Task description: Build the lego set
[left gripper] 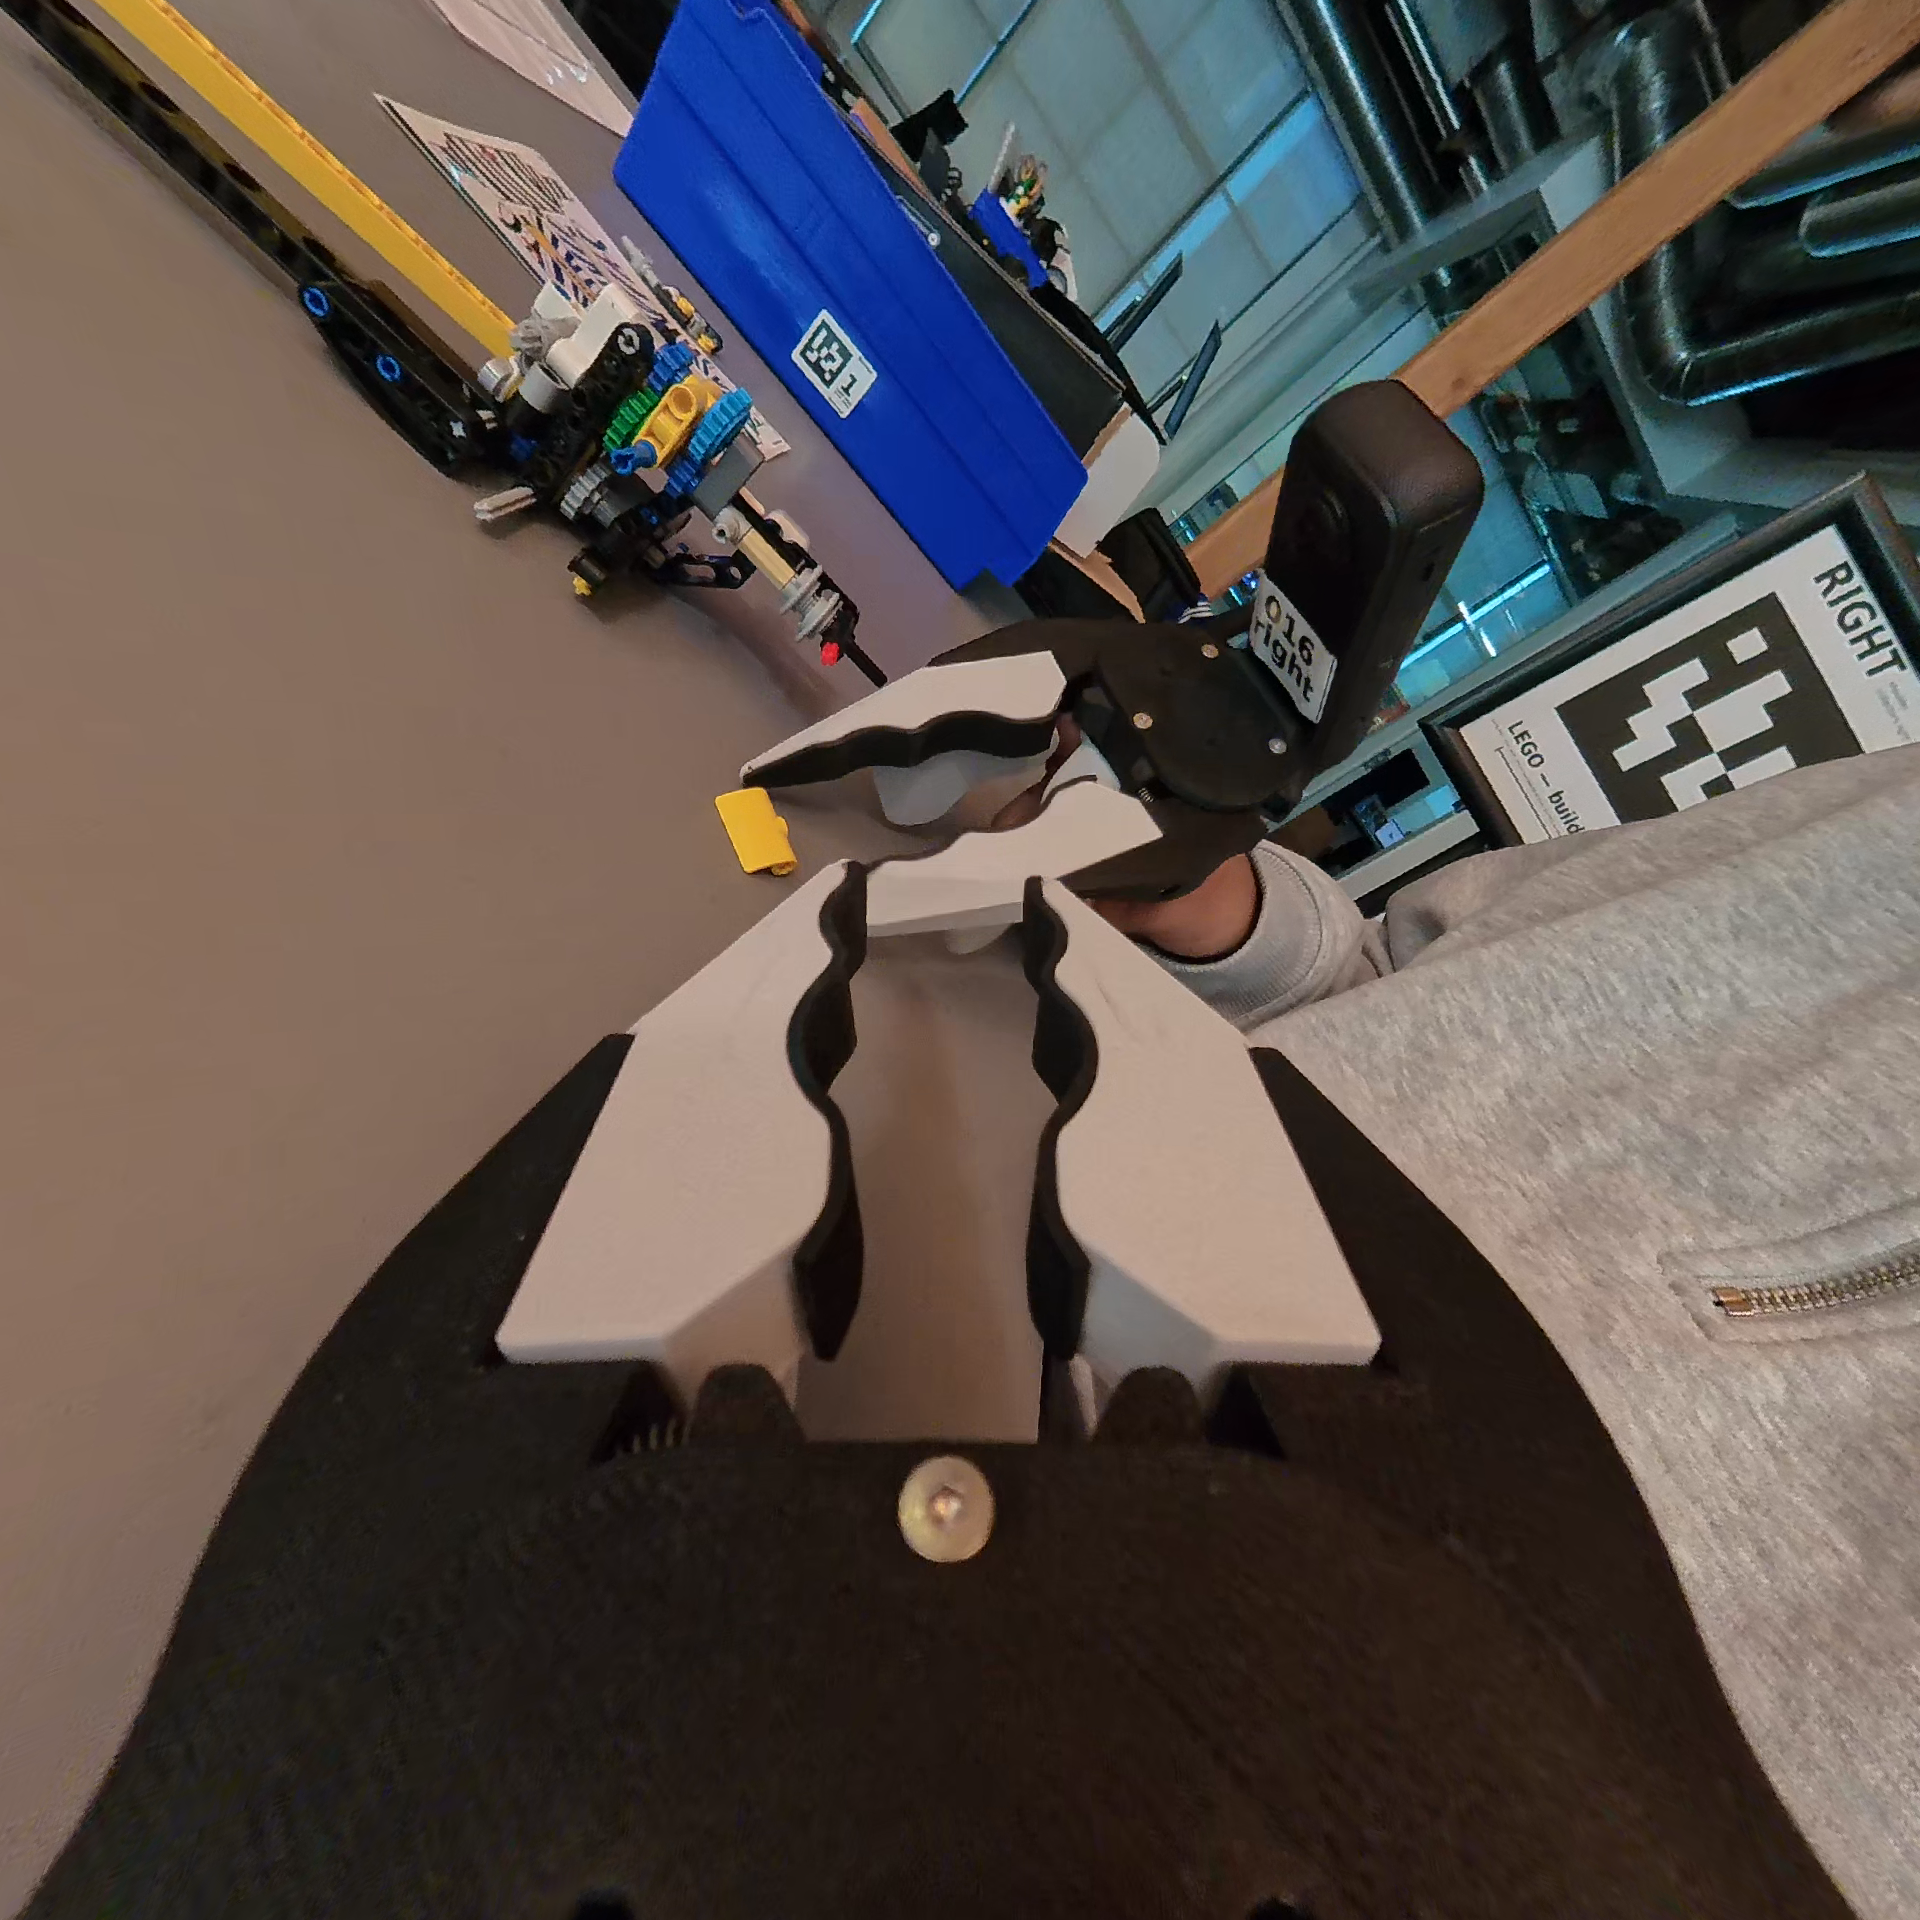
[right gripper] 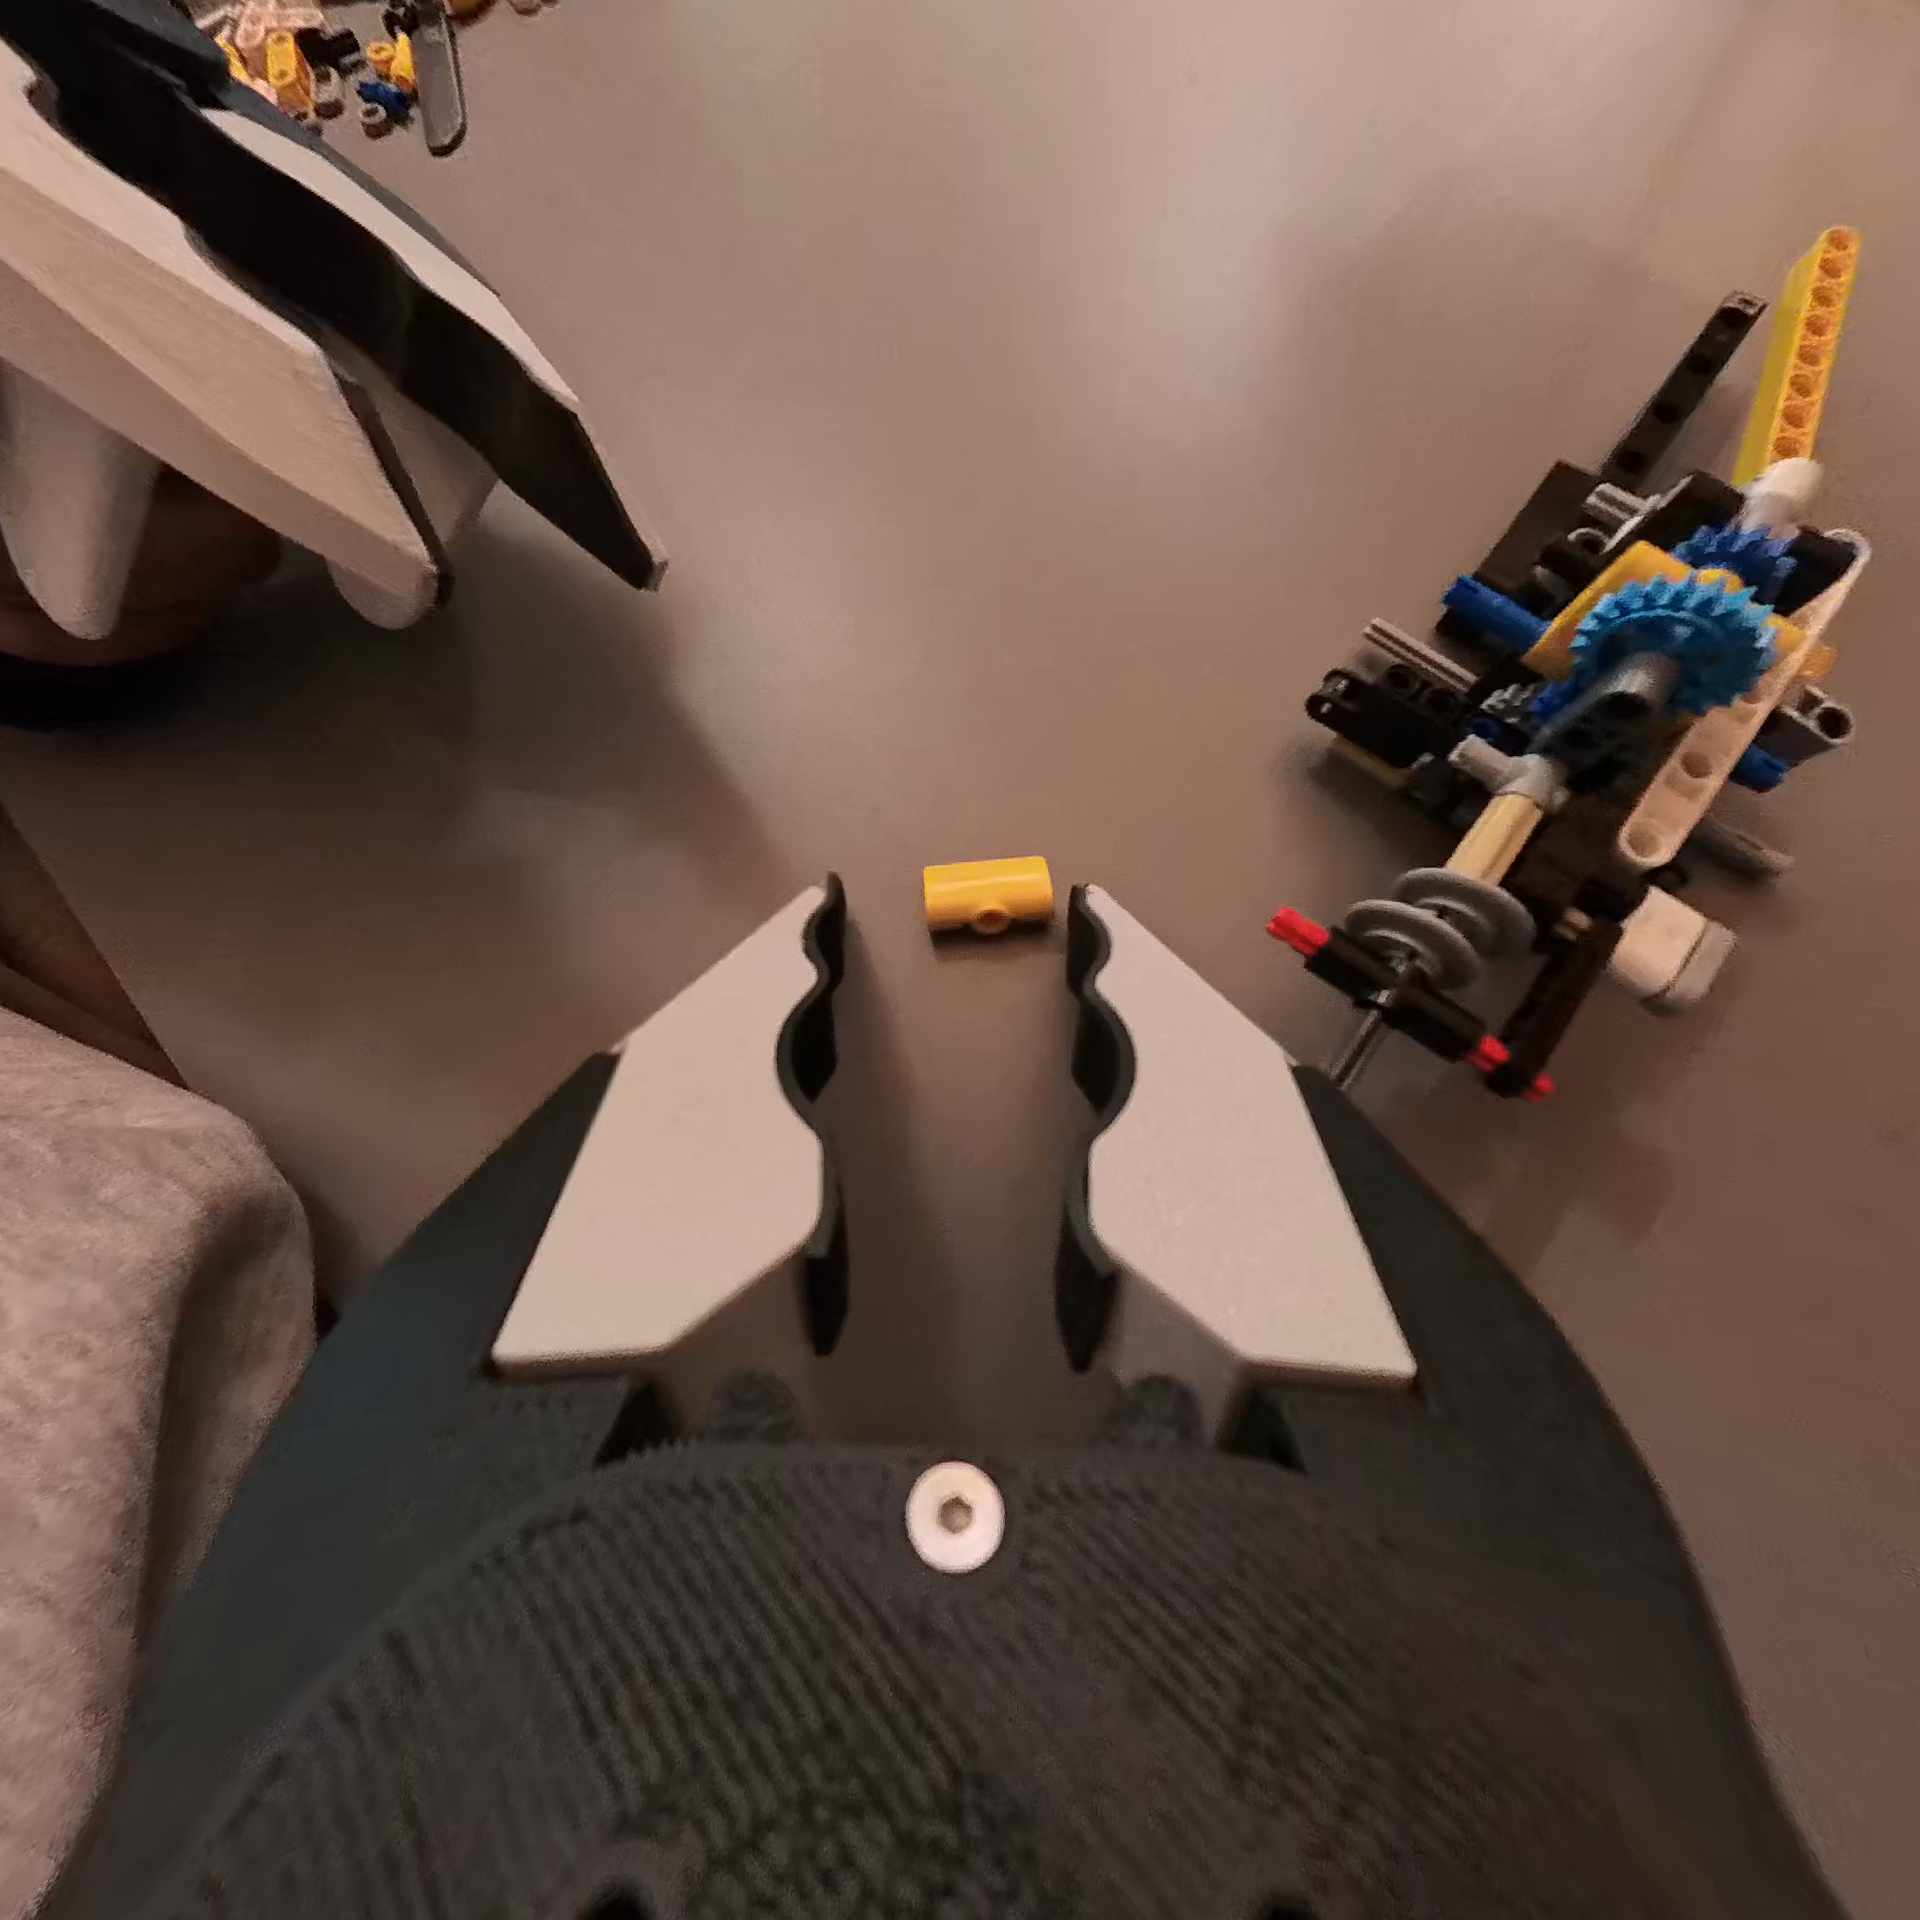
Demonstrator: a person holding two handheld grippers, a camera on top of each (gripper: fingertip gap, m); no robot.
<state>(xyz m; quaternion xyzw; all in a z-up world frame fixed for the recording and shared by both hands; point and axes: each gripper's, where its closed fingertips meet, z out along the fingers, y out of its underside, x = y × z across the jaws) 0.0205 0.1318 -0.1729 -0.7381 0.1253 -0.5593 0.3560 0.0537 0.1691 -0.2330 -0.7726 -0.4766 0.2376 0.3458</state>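
A small yellow lego piece (right gripper: 987, 896) lies on the grey table (right gripper: 1039, 416), level with my right gripper's fingertips and in the gap between them. My right gripper (right gripper: 956, 899) is open and empty, just above the table. The partly built lego model (right gripper: 1610, 707), with blue gears, black and yellow beams and a grey axle, lies to its right, apart. My left gripper (left gripper: 943, 883) is open and empty, raised near the right gripper (left gripper: 810, 821). The yellow piece (left gripper: 753, 828) and the model (left gripper: 623, 416) also show in the left wrist view.
A blue bin (left gripper: 831, 312) and a printed sheet (left gripper: 520, 197) lie beyond the model. A heap of loose lego pieces (right gripper: 343, 73) sits at the far left. The left gripper (right gripper: 530, 587) hangs over the table's left. A grey sleeve (left gripper: 1558, 1143) fills the right.
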